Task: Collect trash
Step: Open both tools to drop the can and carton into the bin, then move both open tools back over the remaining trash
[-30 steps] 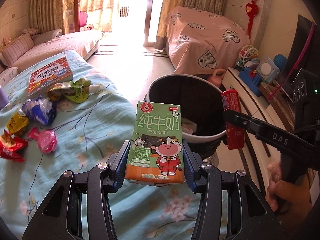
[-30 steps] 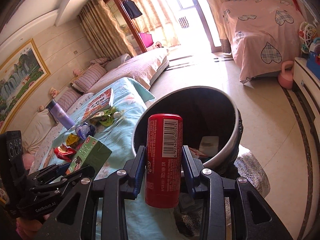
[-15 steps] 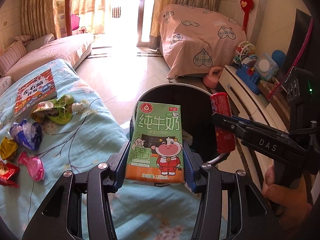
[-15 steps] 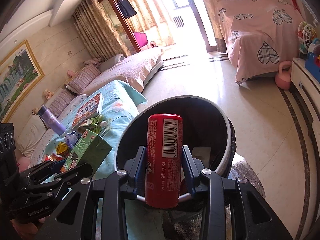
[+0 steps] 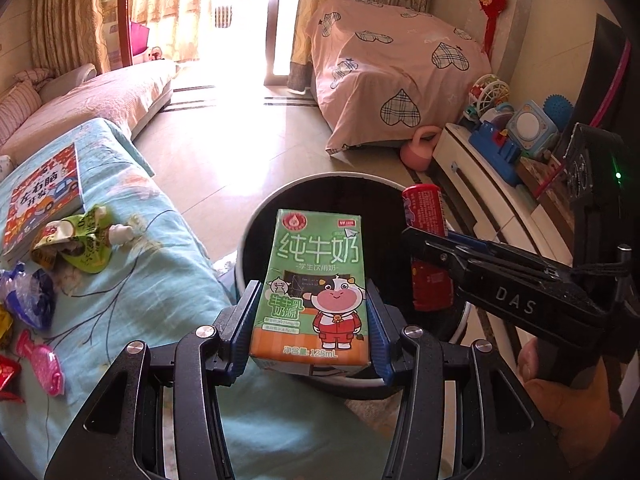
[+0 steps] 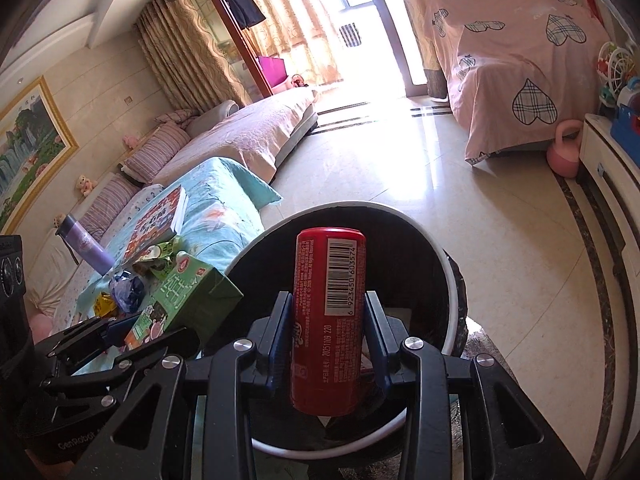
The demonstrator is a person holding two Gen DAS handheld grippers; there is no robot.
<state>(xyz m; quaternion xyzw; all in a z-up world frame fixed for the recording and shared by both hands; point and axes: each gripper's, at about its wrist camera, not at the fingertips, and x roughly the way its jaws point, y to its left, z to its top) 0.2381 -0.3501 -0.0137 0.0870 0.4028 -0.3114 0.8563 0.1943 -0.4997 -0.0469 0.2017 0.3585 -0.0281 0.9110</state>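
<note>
Left hand-held gripper [image 5: 311, 326]: black frame, blue pads clamped on both sides of a milk carton [image 5: 314, 286]. Carton is a rectangular green paperboard box with an orange base band, a cartoon cow and large pale Chinese characters; "125mL" is readable at the bottom. It is held upright over the near rim of the trash bin [image 5: 256, 236].

Right hand-held gripper [image 6: 326, 340]: same build, pads gripping a red can [image 6: 326, 320]. Can is a slim glossy cylinder with a white barcode panel reading "6 923450 603574"; it stands upright above the bin's mouth. "DAS" is lettered on this gripper's side in the left view.

Trash bin: round, dark interior, white rim, directly ahead of both grippers.

Table, left of the grippers: light-blue floral cloth carrying crumpled foil wrappers [image 5: 76, 240] and a book [image 5: 42, 196].
</note>
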